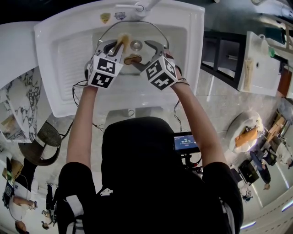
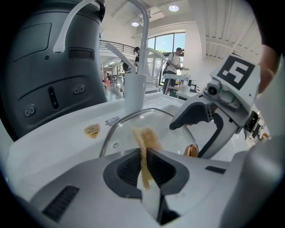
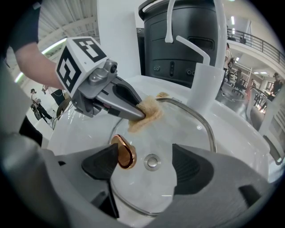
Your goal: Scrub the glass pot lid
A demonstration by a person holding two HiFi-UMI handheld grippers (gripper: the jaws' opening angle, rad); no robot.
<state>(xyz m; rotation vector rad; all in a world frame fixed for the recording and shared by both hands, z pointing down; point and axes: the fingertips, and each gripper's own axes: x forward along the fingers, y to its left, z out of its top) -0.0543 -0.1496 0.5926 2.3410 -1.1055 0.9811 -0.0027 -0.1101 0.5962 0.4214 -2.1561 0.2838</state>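
The glass pot lid (image 1: 147, 33) is lying in the basin of the white sink (image 1: 64, 55), toward 12 o'clock from the person, under the faucet (image 1: 139, 7). The left gripper (image 2: 144, 153) is clenching a tan scrub pad (image 2: 145, 136) between its jaws and is pressing it against the glass at about 10 o'clock on the lid. The right gripper (image 3: 147, 164) is hovering over the lid's 6 o'clock side with its jaws released and spread wide. The lid's copper knob (image 3: 124, 152) is sitting just beside its left jaw, at 9 o'clock from the sink drain (image 3: 152, 161), which is showing through the glass.
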